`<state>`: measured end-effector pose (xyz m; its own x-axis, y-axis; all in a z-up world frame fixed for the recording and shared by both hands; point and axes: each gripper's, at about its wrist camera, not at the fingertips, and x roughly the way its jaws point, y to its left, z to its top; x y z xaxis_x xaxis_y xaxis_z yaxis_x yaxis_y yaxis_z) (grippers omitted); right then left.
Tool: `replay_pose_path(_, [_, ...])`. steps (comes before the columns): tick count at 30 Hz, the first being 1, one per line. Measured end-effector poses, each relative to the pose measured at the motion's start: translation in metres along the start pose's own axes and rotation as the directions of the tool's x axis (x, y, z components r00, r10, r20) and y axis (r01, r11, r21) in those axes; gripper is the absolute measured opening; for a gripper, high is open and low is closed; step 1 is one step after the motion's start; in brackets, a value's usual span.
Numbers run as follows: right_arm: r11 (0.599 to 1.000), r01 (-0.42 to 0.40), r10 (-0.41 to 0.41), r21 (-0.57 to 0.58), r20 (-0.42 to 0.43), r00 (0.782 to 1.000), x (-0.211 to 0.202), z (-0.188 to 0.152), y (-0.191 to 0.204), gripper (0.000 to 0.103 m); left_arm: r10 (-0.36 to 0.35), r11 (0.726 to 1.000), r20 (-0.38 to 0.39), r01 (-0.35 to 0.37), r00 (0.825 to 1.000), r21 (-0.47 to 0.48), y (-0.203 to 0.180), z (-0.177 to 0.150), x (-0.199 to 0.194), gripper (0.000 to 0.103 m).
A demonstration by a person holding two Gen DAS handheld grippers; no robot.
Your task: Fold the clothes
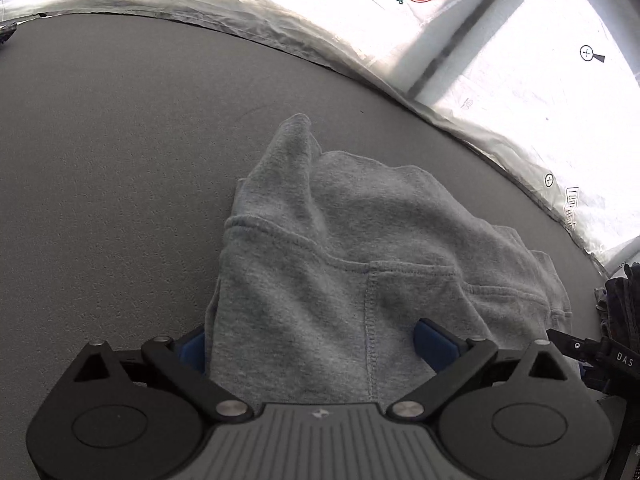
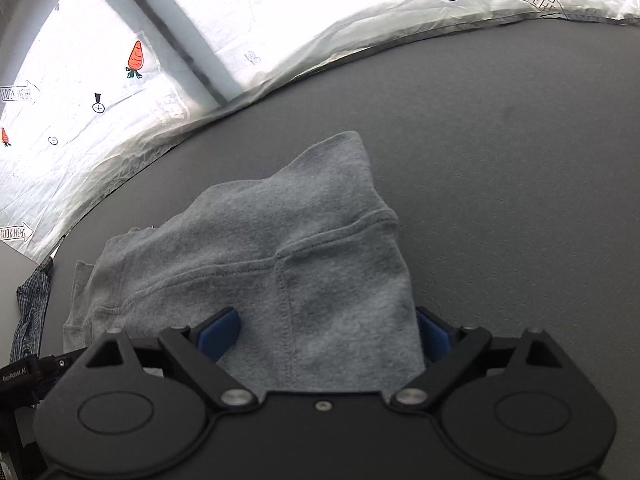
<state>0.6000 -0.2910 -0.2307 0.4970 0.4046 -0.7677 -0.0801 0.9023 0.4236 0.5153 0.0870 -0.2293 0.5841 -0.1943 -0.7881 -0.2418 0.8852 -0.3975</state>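
On the grey table surface (image 1: pixel 100 140), a grey knit garment (image 1: pixel 352 240) lies bunched between the two hand-held tools, one corner rising to a peak at its far end. At the left, the left gripper (image 1: pixel 316 344) stands with its blue fingers (image 1: pixel 434 342) spread wide, the cloth draped between and over them; whether any fabric is pinched cannot be told, since the near hem runs under the tool body. A stitched seam and hem band cross the garment from left to right, suggesting a waistband or pocket edge turned uppermost. At the right, the right gripper (image 2: pixel 326 334) is likewise spread, its pads (image 2: pixel 220 330) flanking the same cloth, so both tools address the near edge from mirrored sides, presumably to keep that edge level for a fold. Beside the garment, a dark checked cloth (image 2: pixel 32 304) lies at the table's edge. Beyond, a white printed sheet (image 2: pixel 280 20) bounds the far side of the workspace.
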Motion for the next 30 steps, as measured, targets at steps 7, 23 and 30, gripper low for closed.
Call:
replay_pose_path(7, [0.988, -0.133, 0.134, 0.084, 0.002, 0.991, 0.01, -0.008, 0.014, 0.094, -0.09, 0.996, -0.008, 0.09, 0.996, -0.006, -0.013, -0.008, 0.002, 0.102])
replay_pose_path(23, [0.826, -0.433, 0.436, 0.36, 0.076, 0.896, -0.037, -0.044, 0.04, 0.048, -0.204, 0.977, 0.041, 0.201, 0.978, 0.067, -0.064, -0.049, -0.075, 0.032])
replay_pose_path(30, [0.799, -0.506, 0.459, 0.324, 0.214, 0.862, -0.118, -0.051, 0.042, 0.048, -0.321, 0.935, 0.146, 0.289, 0.936, 0.203, -0.106, -0.059, -0.146, 0.032])
